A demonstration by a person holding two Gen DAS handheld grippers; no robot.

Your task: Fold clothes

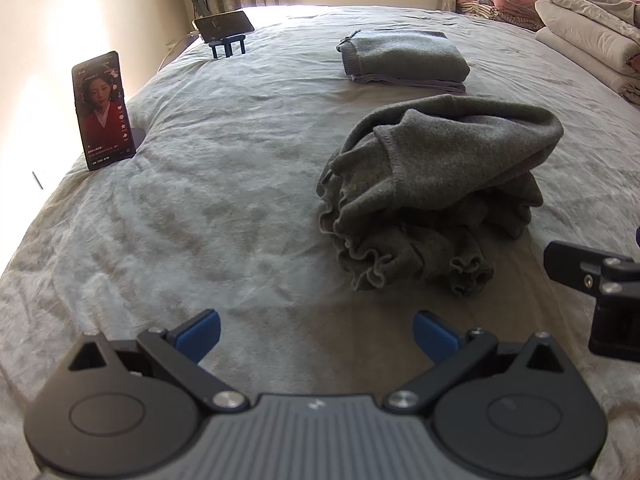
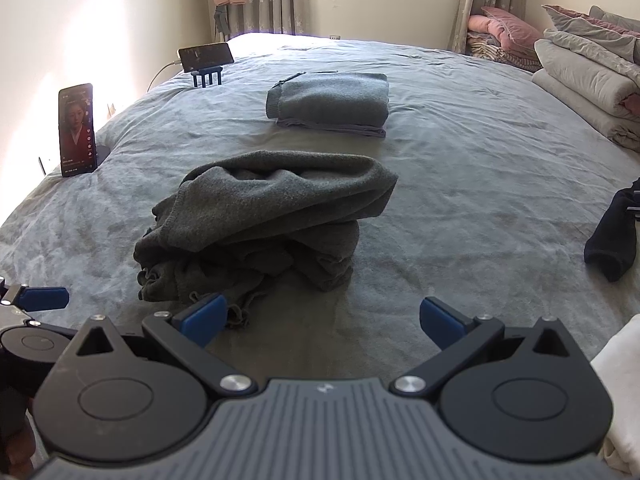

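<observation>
Jaws spread wide, both empty; we are facing crumpled grey garment [image 2: 260, 224] ahead, lying crosswise, right gripper [image 2: 322, 320] nearer than left gripper [image 1: 316, 336].

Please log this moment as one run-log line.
left claw open | right claw open | crumpled grey garment unfolded on bed | folded garment behind

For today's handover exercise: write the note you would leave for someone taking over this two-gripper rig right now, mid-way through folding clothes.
Left gripper: open, empty, above the bed.
Right gripper: open, empty, just short of the crumpled grey garment.
Done: one grey garment folded, lying further up the bed.
Left: spread and fold the crumpled one; a dark sock lies at the right.
</observation>
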